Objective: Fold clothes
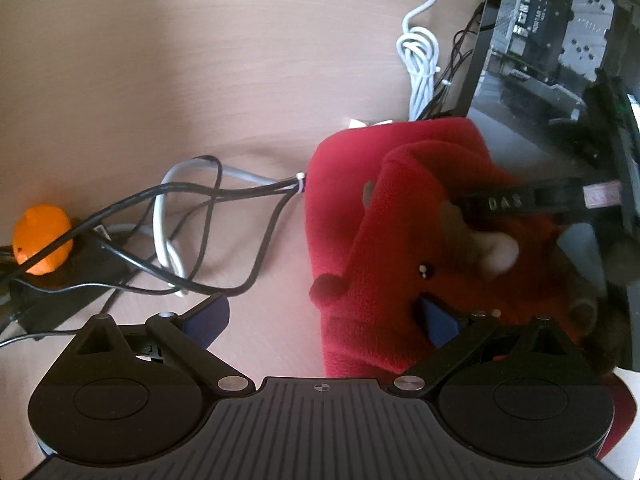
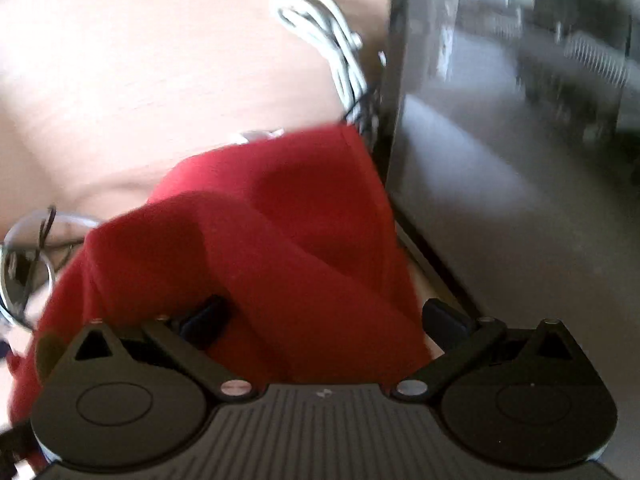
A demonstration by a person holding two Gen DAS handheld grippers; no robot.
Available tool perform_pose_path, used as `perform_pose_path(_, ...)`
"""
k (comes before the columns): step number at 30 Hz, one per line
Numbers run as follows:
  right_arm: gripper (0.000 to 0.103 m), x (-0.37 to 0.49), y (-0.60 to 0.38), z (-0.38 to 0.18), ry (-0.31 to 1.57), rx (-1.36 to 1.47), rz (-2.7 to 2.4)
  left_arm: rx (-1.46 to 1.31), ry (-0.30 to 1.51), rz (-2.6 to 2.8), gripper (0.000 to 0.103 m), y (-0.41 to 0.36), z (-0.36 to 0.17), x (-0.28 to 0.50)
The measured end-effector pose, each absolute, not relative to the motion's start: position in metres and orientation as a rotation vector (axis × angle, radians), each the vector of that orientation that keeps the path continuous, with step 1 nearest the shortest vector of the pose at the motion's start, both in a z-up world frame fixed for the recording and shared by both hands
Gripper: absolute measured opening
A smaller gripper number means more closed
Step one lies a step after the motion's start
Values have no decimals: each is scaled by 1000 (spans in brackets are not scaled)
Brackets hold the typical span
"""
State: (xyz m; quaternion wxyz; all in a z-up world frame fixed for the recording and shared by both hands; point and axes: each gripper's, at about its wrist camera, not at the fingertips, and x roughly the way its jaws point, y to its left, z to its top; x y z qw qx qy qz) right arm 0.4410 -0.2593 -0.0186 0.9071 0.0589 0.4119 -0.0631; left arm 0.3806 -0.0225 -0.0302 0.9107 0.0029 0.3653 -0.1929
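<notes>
While both claws stand with their jaws spread apart and nothing between them, the step in hand looks like picking a corner of the red fleece garment [image 1: 360,208] for the next fold. Nearest in the left wrist view, the left gripper [image 1: 320,320] hovers at the garment's near left edge, one blue pad over bare table [image 1: 160,60] and the other over the red cloth, beside a small stitched bear face with a dark eye. In the right wrist view, which is blurred, the right gripper [image 2: 324,320] sits low over the same garment [image 2: 280,220], its left pad over a raised ridge of fleece and its right pad just off the cloth's right edge. The garment lies bunched on the pale wooden table, with its right side up against a dark computer case [image 1: 560,40]. To do this well, I judge each claw should take a single outer edge, not the thick ridge, and lift evenly so the fleece does not drag. Left of the cloth a tangle of black and grey cables [image 1: 192,216] lies close, touching its edge at a cable tie; keep the left pad clear of it. An orange toy [image 1: 42,238] sits further left, and a coiled white cable [image 1: 418,60] lies beyond the garment.
</notes>
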Motion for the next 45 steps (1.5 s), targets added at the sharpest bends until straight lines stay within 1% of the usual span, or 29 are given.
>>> perform_pose_path(3, 103, 420, -269, -4, 789, 170, -101, 20, 752, -387, 101, -24, -28, 378)
perform_pose_path(7, 103, 359, -272, 14, 704, 139, -94, 85, 724, -354, 101, -33, -18, 367)
perform_pose_path(10, 103, 315, -271, 16, 710, 106, -90, 120, 701, -345, 101, -39, -9, 355)
perform_pose_path(13, 103, 275, -273, 15, 721, 138, -89, 157, 681, -345, 101, -44, 1, 336)
perform_pose_path(17, 103, 225, -266, 12, 711, 189, -132, 166, 653, -377, 101, -43, 7, 293)
perform_pose_path(23, 103, 139, -235, -12, 694, 211, -186, 56, 693, -432, 102, -12, -25, 199)
perform_pose_path(26, 103, 109, -213, -32, 735, 185, -206, 39, 707, -420, 103, -2, -40, 165)
perform_pose_path(29, 103, 88, -198, -45, 759, 212, -236, 54, 689, -420, 103, 7, -45, 143)
perform_pose_path(32, 103, 78, -191, -41, 733, 204, -240, 72, 667, -419, 103, 13, -38, 131)
perform_pose_path(36, 103, 69, -179, -32, 676, 136, -253, 78, 642, -402, 103, 16, -30, 129)
perform_pose_path(45, 103, 62, -172, -31, 691, 107, -242, 83, 655, -446, 103, 13, -29, 124)
